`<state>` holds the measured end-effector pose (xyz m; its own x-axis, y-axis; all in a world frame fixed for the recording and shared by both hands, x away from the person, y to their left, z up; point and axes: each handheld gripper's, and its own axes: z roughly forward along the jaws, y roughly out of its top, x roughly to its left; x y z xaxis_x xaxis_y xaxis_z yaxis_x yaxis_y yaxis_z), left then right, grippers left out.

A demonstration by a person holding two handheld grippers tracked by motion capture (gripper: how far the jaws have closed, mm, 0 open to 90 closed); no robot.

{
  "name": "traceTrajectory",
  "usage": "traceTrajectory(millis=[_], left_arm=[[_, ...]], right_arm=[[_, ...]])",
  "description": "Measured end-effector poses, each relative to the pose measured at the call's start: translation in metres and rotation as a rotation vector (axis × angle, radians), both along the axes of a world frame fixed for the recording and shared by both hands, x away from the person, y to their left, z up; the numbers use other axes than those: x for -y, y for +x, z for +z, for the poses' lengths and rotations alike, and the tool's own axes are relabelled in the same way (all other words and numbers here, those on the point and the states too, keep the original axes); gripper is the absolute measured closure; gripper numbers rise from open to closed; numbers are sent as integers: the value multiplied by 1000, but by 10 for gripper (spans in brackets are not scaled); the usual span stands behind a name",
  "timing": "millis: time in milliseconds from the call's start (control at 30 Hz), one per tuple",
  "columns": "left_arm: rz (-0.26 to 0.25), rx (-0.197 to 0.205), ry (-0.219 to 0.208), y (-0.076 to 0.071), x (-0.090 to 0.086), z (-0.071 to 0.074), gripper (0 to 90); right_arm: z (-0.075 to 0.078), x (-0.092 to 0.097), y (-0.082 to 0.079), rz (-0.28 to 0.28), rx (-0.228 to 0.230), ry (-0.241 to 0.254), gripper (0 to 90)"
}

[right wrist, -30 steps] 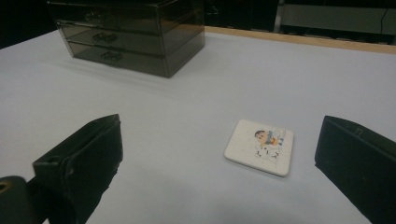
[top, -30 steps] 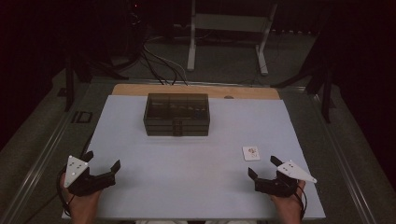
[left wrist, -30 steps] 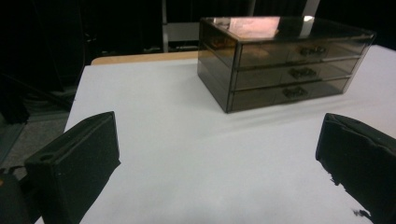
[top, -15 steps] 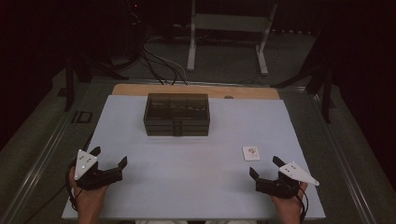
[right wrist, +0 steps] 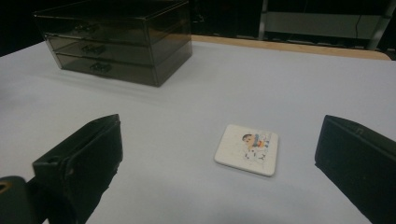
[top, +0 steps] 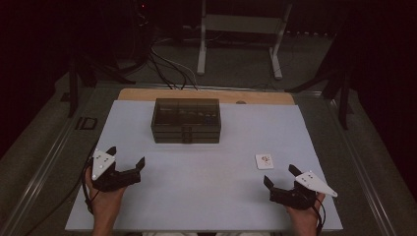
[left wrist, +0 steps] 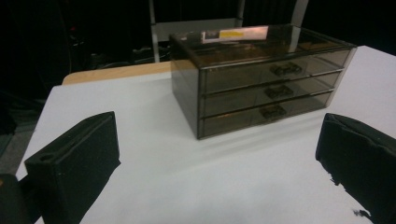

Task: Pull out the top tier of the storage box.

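A dark, see-through box with three drawers stands at the far middle of the white mat, all drawers closed. In the left gripper view the box sits ahead and to the right. A small white square tile with a cartoon picture lies flat at the right. My left gripper is open and empty at the near left, pointing toward the box. My right gripper is open and empty just short of the tile. In the right gripper view the tile lies between the wide-apart jaws.
A wooden board edge shows beyond the mat. Behind the table stand metal frame legs and loose cables on the floor. A metal rail runs along the table's left side.
My left gripper has moved forward and to the right, toward the drawer box. The right gripper has hardly shifted. Box and tile lie as before.
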<state>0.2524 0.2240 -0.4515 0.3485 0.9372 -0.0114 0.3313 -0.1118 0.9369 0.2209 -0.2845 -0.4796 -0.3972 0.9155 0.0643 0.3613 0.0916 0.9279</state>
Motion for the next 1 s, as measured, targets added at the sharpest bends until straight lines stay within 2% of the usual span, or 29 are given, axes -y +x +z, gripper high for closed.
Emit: traceTrajectory(millis=[267,467,500,633,1000], left_arm=[[-13,-8,8,10,16,1,24],[0,-15,9,18,25,-1,24],[0,-12,-5,20,27,-2,24],[7,-12,-9,23,32,-2,23],[-11,-49,3,41,53,-7,9]], right_arm=[[0,1,0,0,1,0,13],[0,1,0,-3,0,2,13],[0,1,0,-3,0,1,13],[0,1,1,-2,0,2,13],[1,2,0,-4,1,5,13]])
